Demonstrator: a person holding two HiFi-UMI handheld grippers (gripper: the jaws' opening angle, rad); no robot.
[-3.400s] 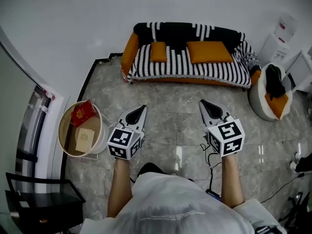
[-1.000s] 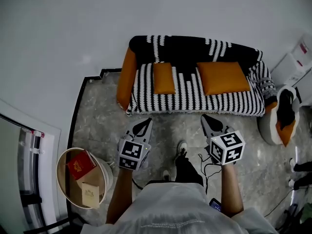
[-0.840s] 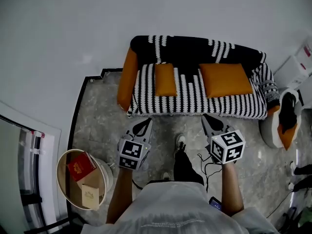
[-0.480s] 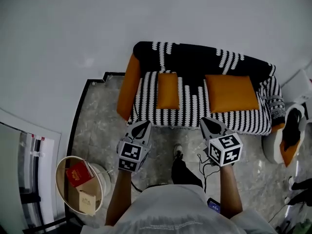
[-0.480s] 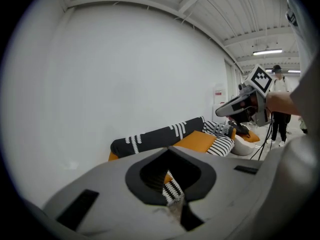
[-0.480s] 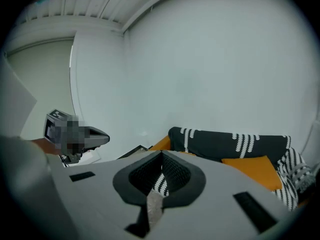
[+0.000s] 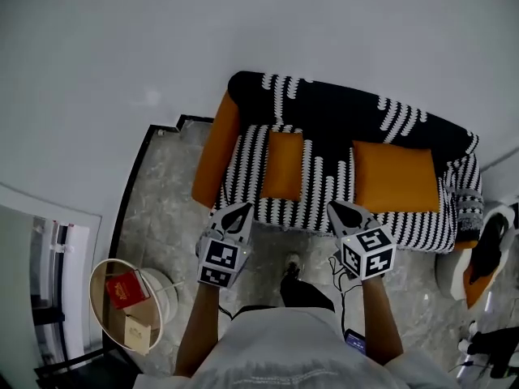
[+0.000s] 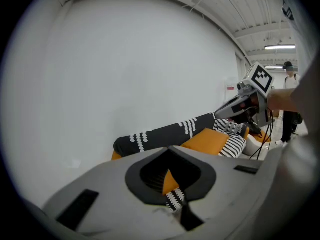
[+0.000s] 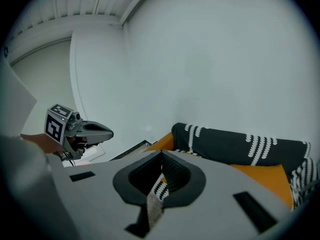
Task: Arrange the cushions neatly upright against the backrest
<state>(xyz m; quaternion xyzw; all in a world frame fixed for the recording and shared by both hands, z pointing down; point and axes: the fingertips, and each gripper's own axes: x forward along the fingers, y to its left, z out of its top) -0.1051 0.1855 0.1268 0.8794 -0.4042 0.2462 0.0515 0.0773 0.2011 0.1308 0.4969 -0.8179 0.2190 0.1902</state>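
Grey marbled floor (image 7: 166,193) is running up to a plain white wall, and against that wall is sitting the black-and-white striped sofa with orange armrests (image 7: 320,205). Two cushions are lying flat on its seat, neither one upright. The small narrow orange fabric cushion (image 7: 284,165) is resting toward the left end. The wide orange fabric cushion (image 7: 395,177) is lying toward the right, well apart from the small one. Both have their far edges close to the foot of the dark backrest (image 7: 349,110).

The left gripper (image 7: 240,209) and the right gripper (image 7: 337,209) are hovering side by side over the sofa's front edge. Each is showing its jaws closed together with nothing between them; only sofa and floor are peeking through the slits.

Handling-wise, these are looking like soft, light, squashy pads with plain smooth covers and no piping or tassels that can be made out. They will probably give under the pads and not resist, so a shallow pinch may be grabbing cover fabric alone. The near edge or a near corner is looking like the place to take hold, biting deep enough to catch the filling, then tipping it back onto the backrest. The wide one is likely to sag or flop if it is lifted from one corner.
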